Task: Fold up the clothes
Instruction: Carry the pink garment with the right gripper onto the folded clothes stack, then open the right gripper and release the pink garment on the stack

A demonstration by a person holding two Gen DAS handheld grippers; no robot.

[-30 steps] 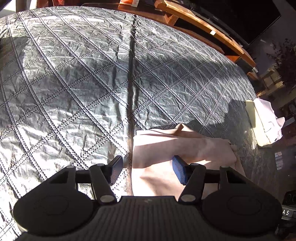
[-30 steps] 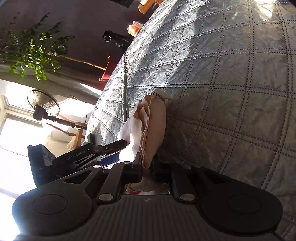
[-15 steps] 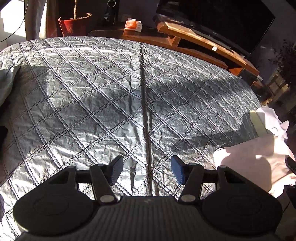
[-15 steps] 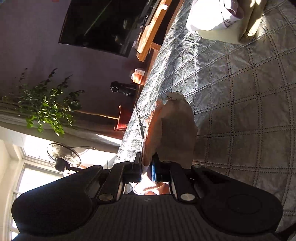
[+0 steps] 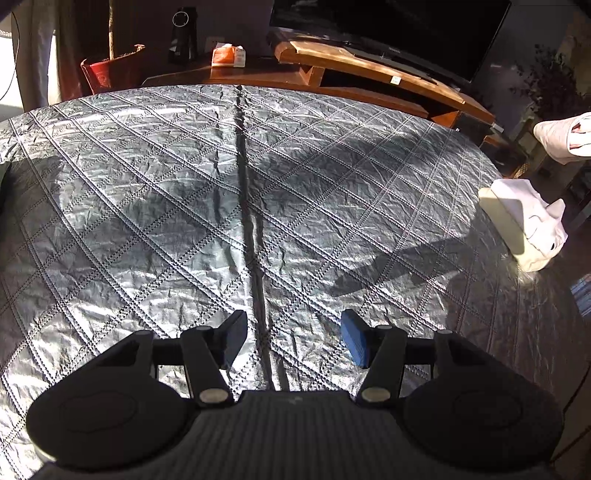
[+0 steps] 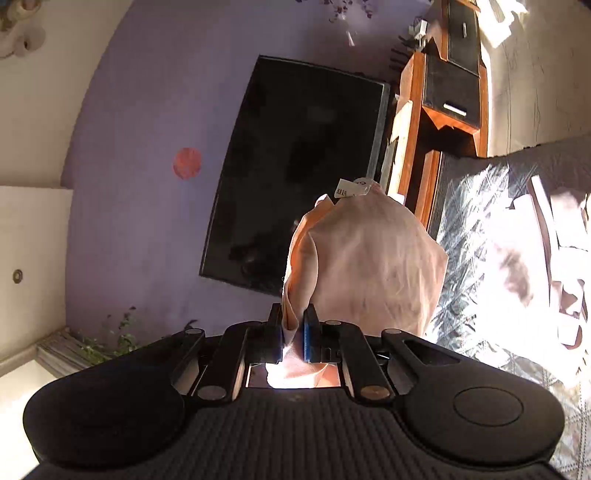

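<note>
My right gripper [image 6: 293, 332] is shut on a folded pale pink garment [image 6: 369, 266] with a white label at its far end, held up in the air, clear of the bed. The same garment shows at the far right edge of the left wrist view [image 5: 565, 138]. My left gripper [image 5: 293, 341] is open and empty, low over the grey quilted bedspread [image 5: 184, 192]. A stack of folded light clothes [image 5: 524, 225] lies at the bed's right edge; it also shows in the right wrist view [image 6: 546, 258].
A wooden TV bench [image 5: 369, 77] with a dark TV [image 5: 399, 33] stands beyond the bed. A red plant pot [image 5: 110, 70] and an orange tissue box [image 5: 228, 56] sit at the back left. A dark cloth edge [image 5: 3, 181] lies at the left.
My right gripper has lifted the pink garment off the bed and carried it right, toward the folded stack. My left gripper has drawn back from the garment and stays open.
</note>
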